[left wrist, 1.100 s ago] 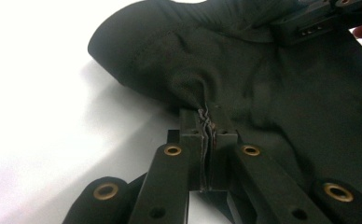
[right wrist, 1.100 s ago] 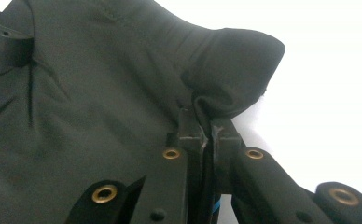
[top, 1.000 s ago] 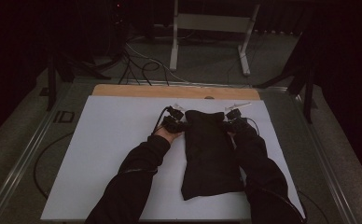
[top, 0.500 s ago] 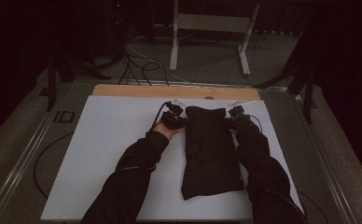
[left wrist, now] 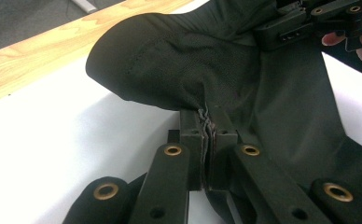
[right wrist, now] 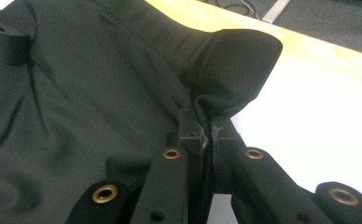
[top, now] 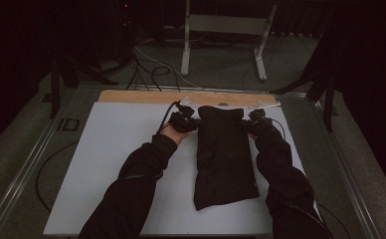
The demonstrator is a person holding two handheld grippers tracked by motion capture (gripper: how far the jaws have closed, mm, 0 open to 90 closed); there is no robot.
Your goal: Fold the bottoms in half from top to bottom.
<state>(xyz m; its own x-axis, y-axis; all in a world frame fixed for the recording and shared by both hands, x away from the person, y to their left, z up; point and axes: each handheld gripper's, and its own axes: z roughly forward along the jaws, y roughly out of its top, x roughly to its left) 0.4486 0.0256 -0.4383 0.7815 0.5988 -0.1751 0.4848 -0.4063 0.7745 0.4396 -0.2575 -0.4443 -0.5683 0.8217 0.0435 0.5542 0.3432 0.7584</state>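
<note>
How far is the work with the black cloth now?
Done: the black cloth lies folded into a long strip on the white table. In hand: left hand-held gripper and right hand-held gripper each pinch a far corner. Left: probably folding that end toward the person.

The black folded cloth garment (left wrist: 226, 70) in the middle of the frame is a finely woven, matt fabric with a stitched seam and soft creases. The matt black plastic left gripper (left wrist: 208, 140) has smooth jaws set with shiny brass-coloured metal rivets; the matt black plastic right gripper (right wrist: 202, 135) looks the same. The counter's smooth white matt sheet (top: 121, 149) looks like paper or laminate. Along the upper edge runs a pale strip of grained wood (top: 141, 97) with a light sheen.
</note>
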